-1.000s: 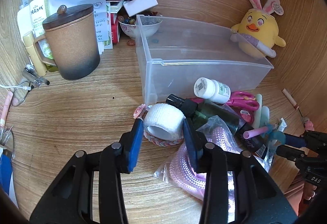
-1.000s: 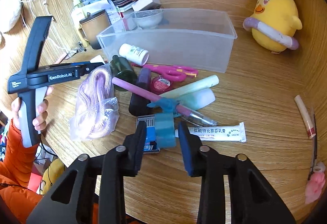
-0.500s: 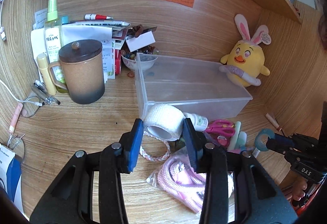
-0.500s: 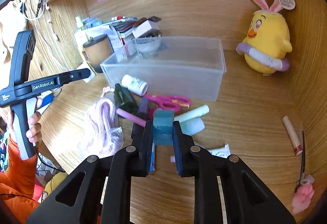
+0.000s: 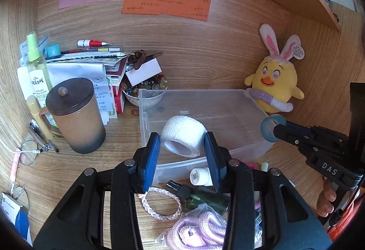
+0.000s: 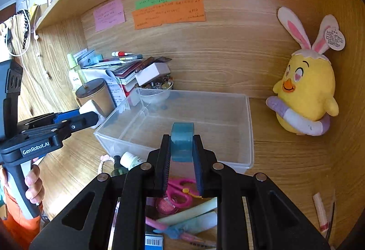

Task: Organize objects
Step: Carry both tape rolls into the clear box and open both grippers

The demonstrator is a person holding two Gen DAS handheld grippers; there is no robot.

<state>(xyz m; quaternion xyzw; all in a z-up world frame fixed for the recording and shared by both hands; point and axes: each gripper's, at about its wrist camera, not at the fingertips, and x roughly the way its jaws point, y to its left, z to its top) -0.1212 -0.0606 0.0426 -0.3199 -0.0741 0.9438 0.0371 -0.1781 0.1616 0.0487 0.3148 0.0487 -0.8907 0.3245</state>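
Observation:
My left gripper [image 5: 182, 149] is shut on a white bandage roll [image 5: 183, 136] and holds it above the near wall of the clear plastic box [image 5: 228, 152]. My right gripper [image 6: 181, 147] is shut on a teal tape roll [image 6: 182, 142] and holds it above the near edge of the same box [image 6: 248, 136], which has nothing in it. The right gripper with the tape roll [image 5: 271, 128] also shows at the right in the left wrist view. The left gripper [image 6: 91, 116] shows at the left in the right wrist view.
Loose items lie in front of the box: pink scissors [image 6: 180, 193], a white pill bottle [image 5: 199, 175], a dark green bottle [image 5: 205, 197], a braided bracelet [image 5: 160, 203], bagged pink rope [image 5: 196, 231]. A lidded brown mug [image 5: 76, 115], a bead bowl [image 5: 146, 92] and a yellow chick plush [image 5: 272, 85] stand around it.
Both grippers rose from the desk and moved forward over the box. The right gripper closed on the teal tape roll and lifted it. The left carried the bandage roll up.

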